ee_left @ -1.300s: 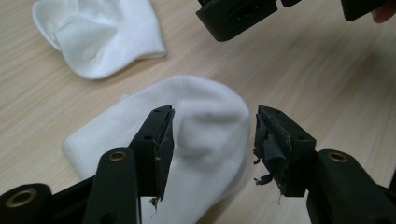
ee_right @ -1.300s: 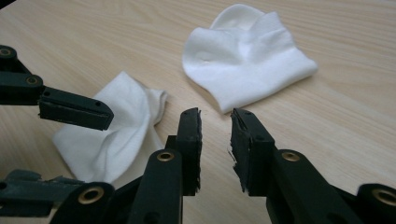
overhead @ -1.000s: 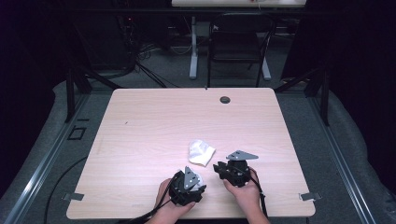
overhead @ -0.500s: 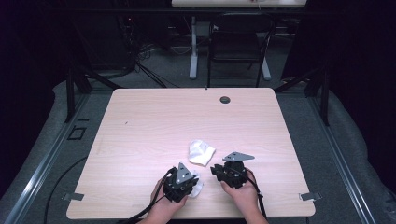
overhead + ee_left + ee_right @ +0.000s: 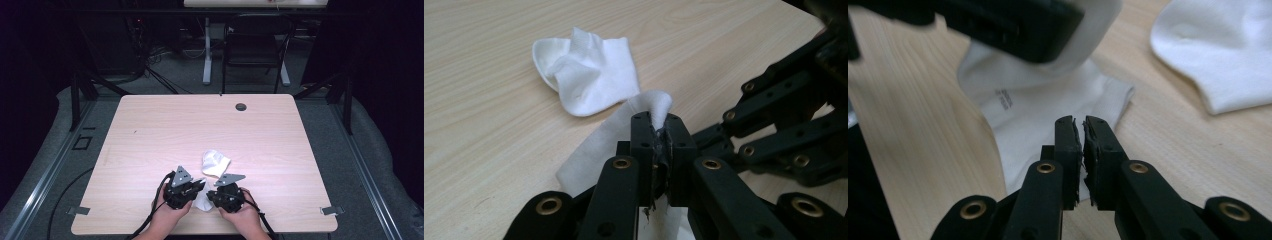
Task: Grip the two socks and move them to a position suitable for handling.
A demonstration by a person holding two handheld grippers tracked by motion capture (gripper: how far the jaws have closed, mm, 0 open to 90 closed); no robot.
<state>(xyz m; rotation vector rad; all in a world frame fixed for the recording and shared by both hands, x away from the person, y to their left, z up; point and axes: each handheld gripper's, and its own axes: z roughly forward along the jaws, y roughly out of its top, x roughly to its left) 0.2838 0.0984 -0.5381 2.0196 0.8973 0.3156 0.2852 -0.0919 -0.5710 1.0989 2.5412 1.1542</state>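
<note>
We see the left gripper (image 5: 658, 131) pinching a fold of a white sock (image 5: 599, 150) near the table's (image 5: 150, 130) front edge — its jaws have just closed on the cloth. The right gripper (image 5: 1083, 131), just beside it, has been closing too; its jaws stand nearly together over the same sock's flat part, nothing visibly caught — a second sock (image 5: 215, 163) lies crumpled just beyond.

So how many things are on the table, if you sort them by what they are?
White socks: 2, one lying loose, one pinched in the left gripper fingers
Black grippers: 2, the left and the right gripper
Dark round cap in the table top: 1
Total: 5
</note>
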